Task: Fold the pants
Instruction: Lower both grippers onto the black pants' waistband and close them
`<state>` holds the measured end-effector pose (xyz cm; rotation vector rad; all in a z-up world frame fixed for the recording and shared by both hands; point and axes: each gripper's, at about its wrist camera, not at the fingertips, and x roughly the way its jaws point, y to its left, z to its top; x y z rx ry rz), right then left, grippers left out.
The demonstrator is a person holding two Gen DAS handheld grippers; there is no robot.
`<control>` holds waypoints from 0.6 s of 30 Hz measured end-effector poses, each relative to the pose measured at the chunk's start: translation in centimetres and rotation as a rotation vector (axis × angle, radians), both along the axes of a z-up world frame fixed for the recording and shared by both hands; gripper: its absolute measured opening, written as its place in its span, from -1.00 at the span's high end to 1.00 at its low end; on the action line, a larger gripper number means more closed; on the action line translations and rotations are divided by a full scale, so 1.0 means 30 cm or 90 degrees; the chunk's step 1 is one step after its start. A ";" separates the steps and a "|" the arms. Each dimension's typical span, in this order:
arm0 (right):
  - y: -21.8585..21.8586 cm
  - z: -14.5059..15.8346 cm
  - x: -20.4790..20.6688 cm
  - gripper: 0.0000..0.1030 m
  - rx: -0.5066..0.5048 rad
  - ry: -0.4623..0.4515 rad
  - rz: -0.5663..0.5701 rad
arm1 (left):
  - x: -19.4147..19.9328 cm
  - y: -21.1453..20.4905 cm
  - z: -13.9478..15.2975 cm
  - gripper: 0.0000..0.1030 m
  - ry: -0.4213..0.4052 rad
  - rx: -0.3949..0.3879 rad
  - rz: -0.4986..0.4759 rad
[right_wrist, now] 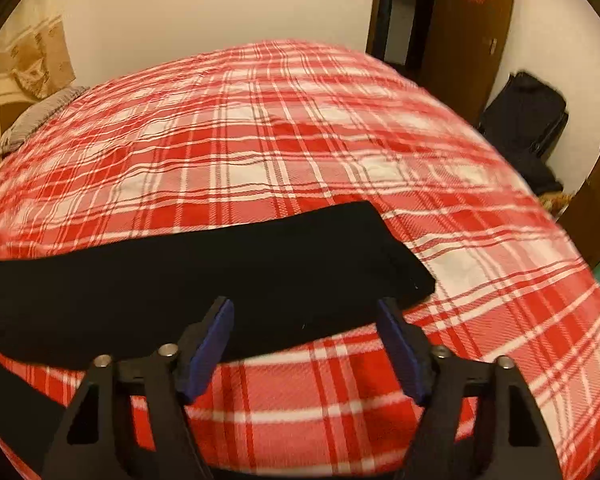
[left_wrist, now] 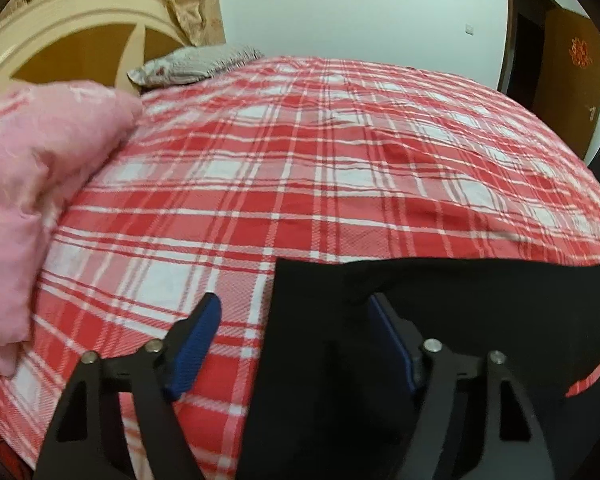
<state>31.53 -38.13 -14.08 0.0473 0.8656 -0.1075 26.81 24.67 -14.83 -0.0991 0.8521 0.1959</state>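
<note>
Both grippers stand open over the near edge of the black pants (right_wrist: 204, 276), pads apart with nothing pinched; this looks like the approach before a grab, so the step in hand is getting hold of the cloth for a fold. No earlier fold can be judged from here.

Left gripper (left_wrist: 296, 340): its left pad (left_wrist: 196, 348) sits over bare plaid bedspread (left_wrist: 300, 168), while its right pad is over the black cloth. The straight end of the pants runs up between the jaws, nearer the right one, so the gap straddles that edge.

Right gripper (right_wrist: 306, 340): both pad tips reach the near hem of the pants; plaid shows in the gap closer in. Beyond the tips the cloth stretches away leftward, and its far end lies just past the right jaw.

Next, I'd judge, each gripper must drop onto its edge and close on it before lifting.

Farther off: a pink quilt (left_wrist: 40, 184) left of the left jaws, a grey pillow (left_wrist: 192, 64) beyond
</note>
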 end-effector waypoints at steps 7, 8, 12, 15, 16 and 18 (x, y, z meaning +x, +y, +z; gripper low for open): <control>-0.057 -0.020 0.093 -0.27 0.009 0.022 -0.024 | 0.106 0.016 -0.070 -0.05 0.039 -0.020 -0.011; -0.065 -0.020 0.102 -0.27 0.011 0.021 -0.027 | 0.112 0.017 -0.075 -0.03 0.041 -0.023 -0.012; -0.123 -0.025 0.161 -0.27 0.033 0.020 -0.045 | 0.135 0.015 -0.093 0.15 0.057 -0.022 -0.020; -0.165 -0.028 0.210 -0.28 0.039 0.020 -0.060 | 0.146 0.016 -0.099 0.35 0.054 -0.027 -0.031; -0.177 -0.030 0.225 -0.28 0.042 0.022 -0.061 | 0.147 0.015 -0.099 0.38 0.054 -0.027 -0.035; -0.205 -0.039 0.262 -0.28 0.044 0.027 -0.067 | 0.151 0.004 -0.099 0.58 0.053 -0.020 -0.046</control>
